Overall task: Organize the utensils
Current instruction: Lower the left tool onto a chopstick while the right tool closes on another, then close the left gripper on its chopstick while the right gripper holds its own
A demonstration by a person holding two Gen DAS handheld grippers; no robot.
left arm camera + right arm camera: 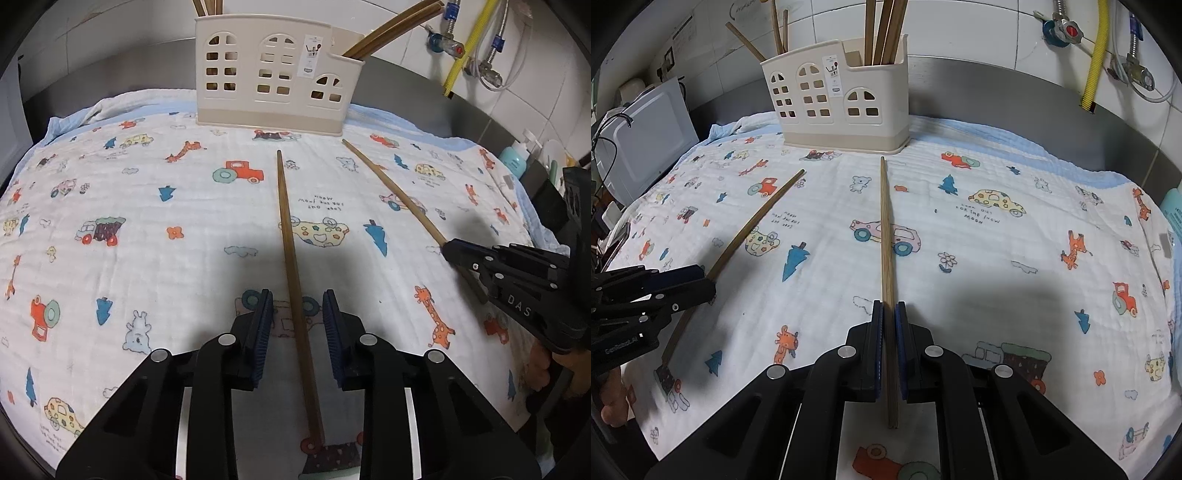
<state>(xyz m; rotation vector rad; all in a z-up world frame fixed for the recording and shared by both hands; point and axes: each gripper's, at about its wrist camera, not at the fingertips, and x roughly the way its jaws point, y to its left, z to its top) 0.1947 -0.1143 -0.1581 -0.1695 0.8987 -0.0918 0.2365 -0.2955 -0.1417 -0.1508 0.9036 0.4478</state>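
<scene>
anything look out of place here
Two chopsticks lie loose on the cloth instead of standing in the holder: one clamped in the right gripper, the other between the open left gripper.

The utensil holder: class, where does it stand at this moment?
In both wrist views the utensil holder stands upright at the far edge of the printed cloth, near the tiled wall, just beyond the tips of two chopsticks, the left and the right.

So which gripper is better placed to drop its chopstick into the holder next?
Right. The right gripper looks shut on its chopstick, aimed at the holder. The left gripper is open astride the other chopstick.
</scene>
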